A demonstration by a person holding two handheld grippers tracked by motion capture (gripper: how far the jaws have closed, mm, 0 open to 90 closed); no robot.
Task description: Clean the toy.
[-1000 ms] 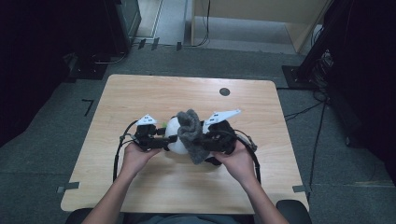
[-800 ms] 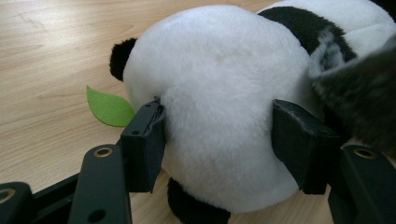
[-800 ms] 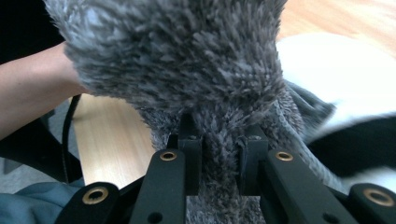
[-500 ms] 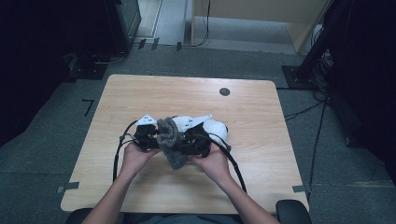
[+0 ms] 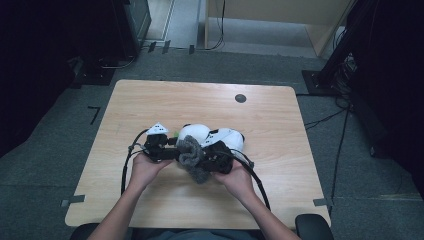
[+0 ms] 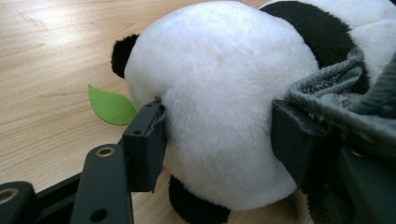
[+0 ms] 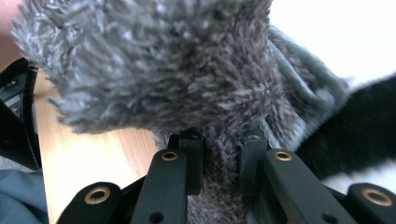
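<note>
A black-and-white panda plush (image 5: 197, 132) lies on the wooden table (image 5: 150, 105), with a green felt leaf (image 6: 109, 105) beside it. My left gripper (image 5: 174, 145) is shut on the panda's white rounded part (image 6: 224, 93); both pads press into the fur. My right gripper (image 5: 202, 159) comes in from the right, shut on a grey fuzzy cloth (image 5: 191, 155). In the right gripper view the cloth (image 7: 154, 60) bunches above the jaws of the right gripper (image 7: 222, 154), and the panda (image 7: 355, 126) lies just behind it. The cloth (image 6: 336, 93) drapes against the panda and over the left gripper's right jaw.
A round black grommet (image 5: 240, 98) sits in the table's far part. Black cables (image 5: 127, 165) loop from both grippers toward the front edge. Dark equipment and floor cables surround the table, with tape marks (image 5: 72, 201) at the near corners.
The right gripper has carried the grey cloth left and down, from the panda's right side onto it beside the left gripper. The left hand has stayed put.
</note>
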